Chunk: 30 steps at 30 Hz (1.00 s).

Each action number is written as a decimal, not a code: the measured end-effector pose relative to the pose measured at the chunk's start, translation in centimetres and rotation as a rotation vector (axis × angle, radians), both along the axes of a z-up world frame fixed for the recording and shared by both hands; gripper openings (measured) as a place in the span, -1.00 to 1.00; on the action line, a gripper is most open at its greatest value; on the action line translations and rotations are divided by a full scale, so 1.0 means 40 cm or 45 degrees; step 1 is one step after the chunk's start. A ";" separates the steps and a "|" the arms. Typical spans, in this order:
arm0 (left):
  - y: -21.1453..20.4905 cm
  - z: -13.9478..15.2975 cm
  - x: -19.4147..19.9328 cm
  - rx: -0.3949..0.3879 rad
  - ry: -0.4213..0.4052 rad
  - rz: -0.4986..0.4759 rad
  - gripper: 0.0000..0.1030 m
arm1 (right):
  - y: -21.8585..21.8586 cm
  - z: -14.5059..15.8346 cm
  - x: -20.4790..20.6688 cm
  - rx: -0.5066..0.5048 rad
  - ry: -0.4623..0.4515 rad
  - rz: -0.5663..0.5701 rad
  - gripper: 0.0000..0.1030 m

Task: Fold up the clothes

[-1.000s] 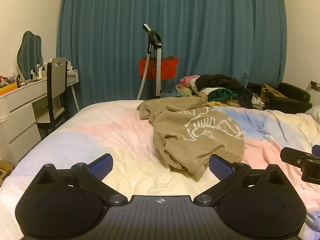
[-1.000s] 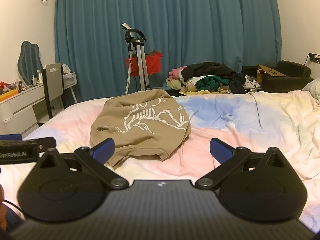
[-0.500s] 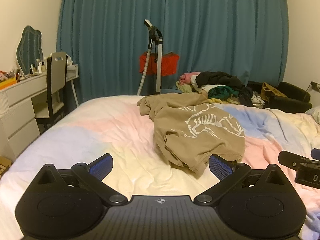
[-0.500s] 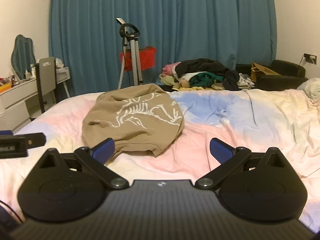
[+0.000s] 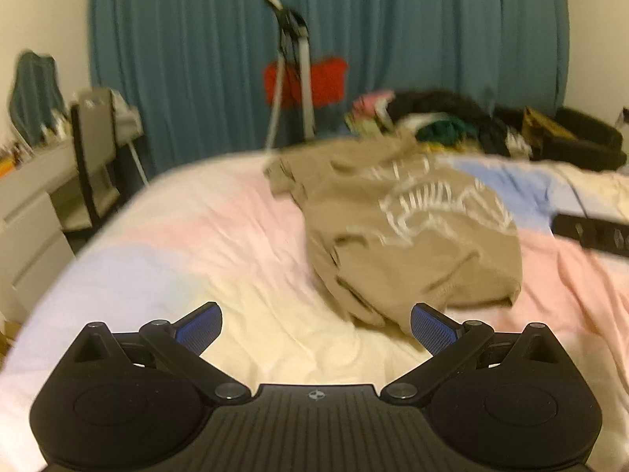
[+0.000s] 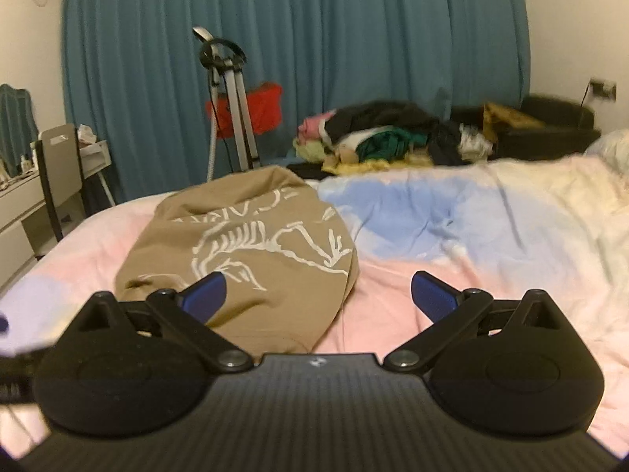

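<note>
A crumpled tan sweatshirt (image 5: 409, 232) with a white skeleton print lies on the pastel bedspread (image 5: 220, 244). It also shows in the right wrist view (image 6: 251, 247). My left gripper (image 5: 316, 324) is open and empty, just short of the sweatshirt's near hem. My right gripper (image 6: 319, 297) is open and empty, its left finger over the sweatshirt's near right edge. Part of the right gripper (image 5: 589, 232) shows at the right edge of the left wrist view.
A pile of mixed clothes (image 6: 385, 137) lies beyond the bed's far edge. A garment steamer stand (image 6: 228, 98) with a red item stands before the teal curtain (image 6: 354, 39). A white desk and chair (image 5: 94, 157) stand at the left. A dark armchair (image 6: 550, 126) is at the far right.
Both grippers have moved forward toward the sweatshirt, which now looks larger and nearer. The left view is blurred by motion. Both stay open.
</note>
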<state>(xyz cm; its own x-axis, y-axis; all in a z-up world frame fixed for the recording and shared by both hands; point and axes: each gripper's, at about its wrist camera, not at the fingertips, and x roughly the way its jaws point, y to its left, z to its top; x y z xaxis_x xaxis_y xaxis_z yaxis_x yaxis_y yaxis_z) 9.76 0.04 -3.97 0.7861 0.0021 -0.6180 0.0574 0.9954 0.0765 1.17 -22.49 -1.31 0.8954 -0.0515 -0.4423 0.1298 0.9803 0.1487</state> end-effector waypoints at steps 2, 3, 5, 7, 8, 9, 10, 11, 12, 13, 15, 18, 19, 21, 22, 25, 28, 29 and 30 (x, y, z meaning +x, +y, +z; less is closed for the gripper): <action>-0.009 -0.040 0.030 -0.003 0.067 -0.016 0.99 | -0.028 -0.040 0.041 0.038 0.070 -0.003 0.76; -0.015 -0.060 0.038 -0.003 0.089 -0.033 0.99 | -0.041 -0.063 0.054 0.053 0.104 -0.007 0.68; -0.027 -0.102 0.055 -0.004 0.132 -0.068 0.94 | -0.056 -0.107 0.059 0.094 0.165 -0.007 0.47; -0.045 -0.136 0.065 0.002 0.149 -0.116 0.85 | -0.061 -0.148 0.055 0.135 0.246 0.016 0.47; -0.054 -0.151 0.068 0.009 0.144 -0.138 0.85 | -0.063 -0.169 0.052 0.155 0.287 0.029 0.45; -0.065 -0.164 0.071 0.024 0.123 -0.153 0.85 | -0.053 -0.177 0.055 0.138 0.297 0.046 0.45; -0.077 -0.172 0.074 0.040 0.105 -0.170 0.82 | -0.041 -0.183 0.058 0.114 0.302 0.064 0.45; -0.085 -0.180 0.079 0.056 0.083 -0.187 0.79 | -0.029 -0.190 0.062 0.091 0.307 0.082 0.45; -0.094 -0.186 0.082 0.076 0.051 -0.197 0.74 | -0.017 -0.196 0.066 0.067 0.311 0.100 0.47; -0.101 -0.190 0.085 0.100 0.016 -0.195 0.72 | -0.005 -0.197 0.074 0.035 0.289 0.123 0.47; -0.104 -0.202 0.100 0.105 -0.022 -0.176 0.58 | 0.016 -0.203 0.089 -0.013 0.253 0.164 0.46; -0.076 -0.190 0.116 0.021 -0.068 -0.095 0.26 | 0.033 -0.212 0.097 0.003 0.205 0.187 0.48; -0.063 -0.179 0.116 -0.003 -0.104 -0.056 0.24 | 0.035 -0.211 0.094 0.024 0.178 0.192 0.49; -0.033 -0.152 0.113 -0.053 -0.183 0.021 0.23 | 0.031 -0.201 0.086 0.067 0.084 0.161 0.48; -0.018 -0.139 0.109 -0.082 -0.217 0.051 0.25 | 0.026 -0.194 0.084 0.085 0.034 0.136 0.48; 0.018 -0.108 0.096 -0.128 -0.314 0.138 0.26 | 0.019 -0.159 0.080 0.072 -0.094 0.012 0.48; 0.032 -0.102 0.096 -0.156 -0.299 0.143 0.31 | 0.012 -0.139 0.087 0.059 -0.125 -0.057 0.49; 0.032 -0.105 0.093 -0.166 -0.277 0.123 0.31 | 0.010 -0.136 0.092 0.055 -0.116 -0.068 0.49; 0.031 -0.107 0.090 -0.173 -0.256 0.101 0.31 | 0.007 -0.133 0.096 0.052 -0.107 -0.079 0.48</action>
<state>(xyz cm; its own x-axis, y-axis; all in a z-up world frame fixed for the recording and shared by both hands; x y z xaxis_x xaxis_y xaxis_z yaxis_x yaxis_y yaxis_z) 13.35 1.28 -8.27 0.8941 -0.0036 -0.4478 -0.0240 0.9981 -0.0560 5.03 -22.20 -6.62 0.9251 -0.0912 -0.3687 0.1751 0.9638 0.2010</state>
